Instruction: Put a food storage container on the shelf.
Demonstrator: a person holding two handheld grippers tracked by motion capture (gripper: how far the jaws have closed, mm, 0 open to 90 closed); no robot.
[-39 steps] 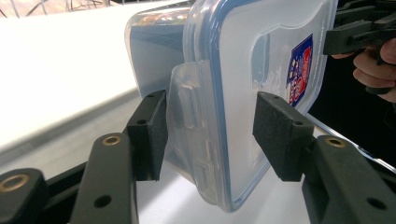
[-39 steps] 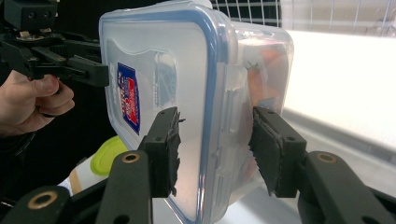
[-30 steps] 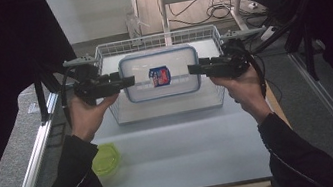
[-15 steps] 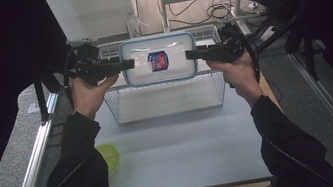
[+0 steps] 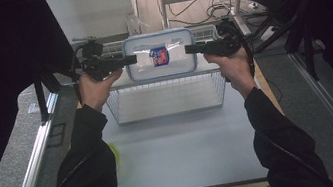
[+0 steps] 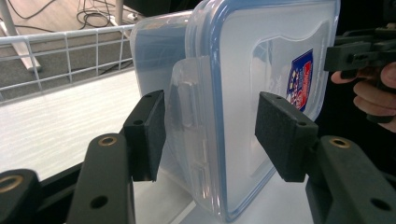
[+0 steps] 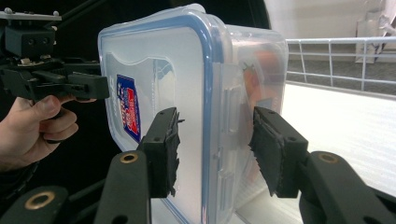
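Pinching the lidded box (image 5: pixel 160 55) by its two ends at the frame's upper centre, left gripper (image 5: pixel 124 60) and right gripper (image 5: pixel 192 48) carry it above the wire basket (image 5: pixel 171 104), probably calling for level, matched travel next.

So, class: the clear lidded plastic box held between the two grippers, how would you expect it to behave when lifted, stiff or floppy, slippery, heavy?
The clear lidded box probably stays stiff: its walls look straight though the left gripper and right gripper hold only its ends. Its smooth glossy plastic may be slippery, so the jaws straddle the side latches. It seems light; little shows through its walls.
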